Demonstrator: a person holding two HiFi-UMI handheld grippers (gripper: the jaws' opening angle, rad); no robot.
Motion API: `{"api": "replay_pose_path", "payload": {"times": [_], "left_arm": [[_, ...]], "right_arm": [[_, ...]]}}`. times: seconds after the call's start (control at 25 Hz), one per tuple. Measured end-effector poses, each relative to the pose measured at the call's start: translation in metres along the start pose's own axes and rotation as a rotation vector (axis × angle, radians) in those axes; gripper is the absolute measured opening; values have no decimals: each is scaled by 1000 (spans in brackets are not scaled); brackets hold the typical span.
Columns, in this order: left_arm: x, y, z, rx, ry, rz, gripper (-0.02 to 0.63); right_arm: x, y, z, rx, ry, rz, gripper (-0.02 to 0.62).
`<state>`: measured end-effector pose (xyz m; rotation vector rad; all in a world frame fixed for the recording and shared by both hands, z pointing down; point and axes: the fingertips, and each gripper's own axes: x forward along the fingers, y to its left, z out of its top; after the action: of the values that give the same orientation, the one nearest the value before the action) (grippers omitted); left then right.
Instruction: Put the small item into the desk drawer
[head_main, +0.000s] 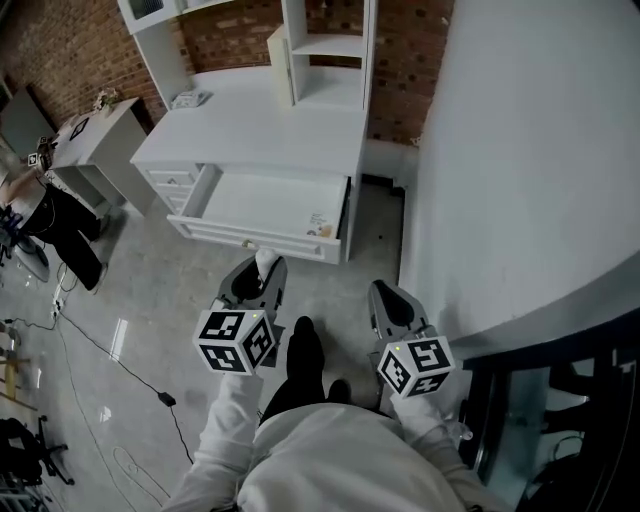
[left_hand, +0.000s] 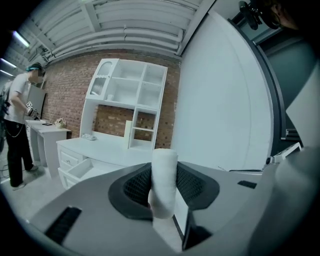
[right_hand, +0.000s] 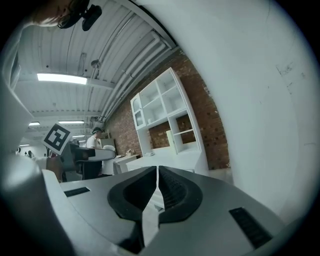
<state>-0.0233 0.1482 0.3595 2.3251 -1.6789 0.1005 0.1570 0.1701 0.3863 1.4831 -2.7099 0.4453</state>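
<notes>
A small white cylinder (head_main: 267, 261) stands upright between the jaws of my left gripper (head_main: 262, 272), which is shut on it. In the left gripper view the cylinder (left_hand: 164, 172) fills the gap between the dark ribbed pads (left_hand: 192, 186). My right gripper (head_main: 384, 294) hangs beside it on the right, shut with nothing in it; its jaws meet in the right gripper view (right_hand: 158, 173). Ahead stands the white desk (head_main: 250, 120) with its drawer (head_main: 262, 205) pulled open. Both grippers hang over the floor short of the drawer front. The open drawer (left_hand: 81, 167) shows low at the left.
A hutch with shelves (head_main: 325, 50) sits on the desk. A large white curved panel (head_main: 520, 150) rises close on the right. A small white side table (head_main: 95, 135) and a person in dark trousers (head_main: 55, 225) are at the left. Cables (head_main: 150, 390) trail over the grey floor.
</notes>
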Motion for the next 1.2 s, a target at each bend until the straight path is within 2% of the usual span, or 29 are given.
{"api": "replay_pose_path", "payload": {"times": [0.36,0.8,1.2], "left_arm": [[68,48,16,-16,1,-8,147],[157,135,43,-41,25,-17,146],[216,195,59,-32,39,-50,147]], "right_arm": [[70,-18,18,-20,6,-10,29],[190,-43,43,5,3,-67,29],[268,-54,64,-4,-31,-127,29]]}}
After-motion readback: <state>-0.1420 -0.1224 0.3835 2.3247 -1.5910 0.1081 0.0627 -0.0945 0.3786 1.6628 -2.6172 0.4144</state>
